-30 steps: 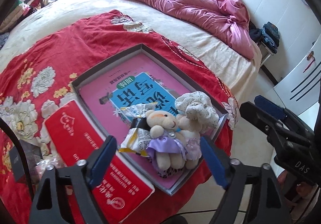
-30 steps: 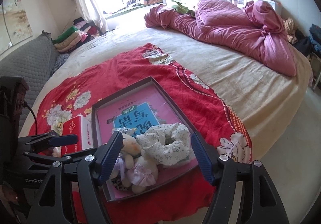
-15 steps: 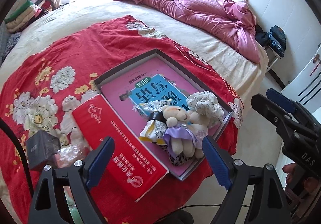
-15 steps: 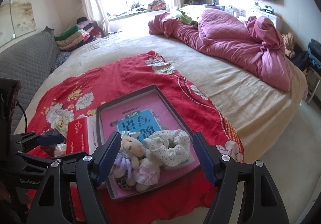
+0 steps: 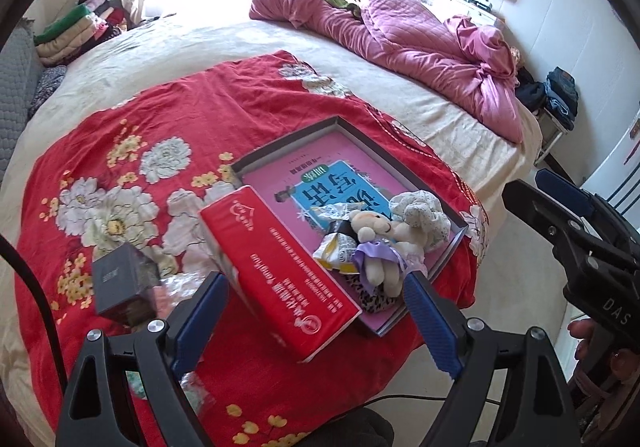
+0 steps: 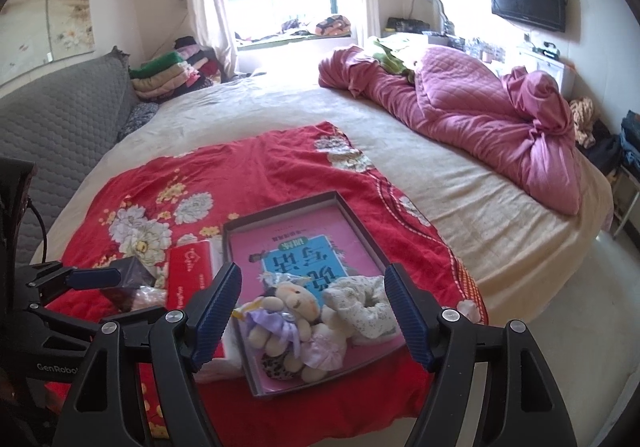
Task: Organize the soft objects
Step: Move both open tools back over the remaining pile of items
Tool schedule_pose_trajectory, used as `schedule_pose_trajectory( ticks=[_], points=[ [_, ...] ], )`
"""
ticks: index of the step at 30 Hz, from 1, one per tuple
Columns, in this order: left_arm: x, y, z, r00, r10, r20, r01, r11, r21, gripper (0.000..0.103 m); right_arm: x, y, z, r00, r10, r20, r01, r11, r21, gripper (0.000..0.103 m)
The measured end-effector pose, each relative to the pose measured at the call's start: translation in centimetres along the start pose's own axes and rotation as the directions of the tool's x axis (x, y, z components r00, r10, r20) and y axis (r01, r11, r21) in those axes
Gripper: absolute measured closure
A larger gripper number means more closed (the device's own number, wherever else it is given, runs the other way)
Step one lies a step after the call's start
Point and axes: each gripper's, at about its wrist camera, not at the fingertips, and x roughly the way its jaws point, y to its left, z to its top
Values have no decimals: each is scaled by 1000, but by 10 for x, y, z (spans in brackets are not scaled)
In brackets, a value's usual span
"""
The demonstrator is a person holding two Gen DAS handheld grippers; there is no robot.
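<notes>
A shallow grey box with a pink and blue book in it lies on the red flowered cloth. At its near end sit a small plush bear in a purple dress, a white spotted scrunchie, a leopard-print soft piece and a crinkled snack packet. My left gripper hangs open above the near edge, nothing between its fingers. My right gripper is open too, held above the soft pile without touching it.
A red tissue pack lies left of the box, with a dark small box and clear wrapping beside it. A pink quilt is bunched at the far side of the bed. Folded clothes are stacked by the window.
Both grippers have pulled back and risen from the box, so the soft pile looks smaller and more of the bed and room shows. The objects stay where they were.
</notes>
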Motion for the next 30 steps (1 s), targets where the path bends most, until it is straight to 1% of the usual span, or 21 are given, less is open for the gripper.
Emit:
schedule_pose_trajectory(
  ticks=[3, 14, 21, 30],
  points=[
    [-11, 5, -4, 1000, 0, 18, 0, 1000, -8, 14, -7, 9, 1, 1000, 10, 12, -10, 1000, -16, 28],
    [-44, 28, -19, 997, 49, 55, -48, 998, -33, 14, -27, 49, 3, 999, 35, 36, -33, 996, -78, 28],
    [-57, 45, -32, 995, 73, 62, -69, 996, -62, 14, -36, 69, 0, 998, 47, 41, -42, 993, -111, 28],
    [-70, 69, -50, 993, 96, 62, -89, 990, -109, 14, -38, 104, -8, 997, 75, 25, -70, 983, -170, 27]
  ],
)
